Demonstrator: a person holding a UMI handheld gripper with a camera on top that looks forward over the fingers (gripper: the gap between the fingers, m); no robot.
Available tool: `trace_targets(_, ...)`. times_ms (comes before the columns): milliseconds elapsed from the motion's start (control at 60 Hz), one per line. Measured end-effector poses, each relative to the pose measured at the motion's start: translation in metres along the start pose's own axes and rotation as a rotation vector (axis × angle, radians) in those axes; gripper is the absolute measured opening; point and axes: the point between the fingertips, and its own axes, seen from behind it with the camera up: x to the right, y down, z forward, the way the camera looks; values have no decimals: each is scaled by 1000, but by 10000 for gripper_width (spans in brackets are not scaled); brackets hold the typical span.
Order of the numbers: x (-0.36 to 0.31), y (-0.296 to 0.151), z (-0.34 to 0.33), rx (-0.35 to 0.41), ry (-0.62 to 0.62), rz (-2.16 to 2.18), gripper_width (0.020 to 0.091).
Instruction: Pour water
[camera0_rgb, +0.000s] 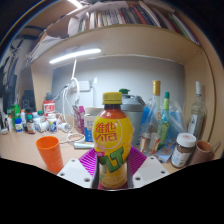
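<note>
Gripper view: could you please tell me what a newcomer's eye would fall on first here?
The yellow bottle with its orange cap stands out first, upright between the claw fingers, whose pink pads flank its lower half. Next comes the orange cup, on the desk just beside the bottle. Behind them, bottles and jars crowd the back of the desk under a lit lamp.

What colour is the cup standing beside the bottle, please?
Orange cup; the gripper view shows it best.

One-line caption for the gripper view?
Gripper jaws clamp a yellow-capped bottle; orange cup stands on the desk beside it.
</note>
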Motion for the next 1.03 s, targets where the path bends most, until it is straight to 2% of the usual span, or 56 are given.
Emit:
trace_targets(100, 2, 1, -3, 14, 10, 22, 492)
trace_targets(167, 1, 2, -6, -2, 9, 5, 553)
trace_targets(200, 2, 7, -7, -27, 10, -15, 614)
trace_targets(250, 4, 12, -12, -49, 16, -39, 763)
trace_targets(300, 3, 14, -18, -54, 20, -53, 844)
trace_targets(483, -11, 24, -63, -102, -7, -99, 841)
trace_targets(617, -11, 33, -123, -150, 36, -100, 841)
trace_targets(867, -36, -2, -255, -28, 70, -109, 843)
trace_targets(1033, -39, 3, -325, -19, 119, -56, 844)
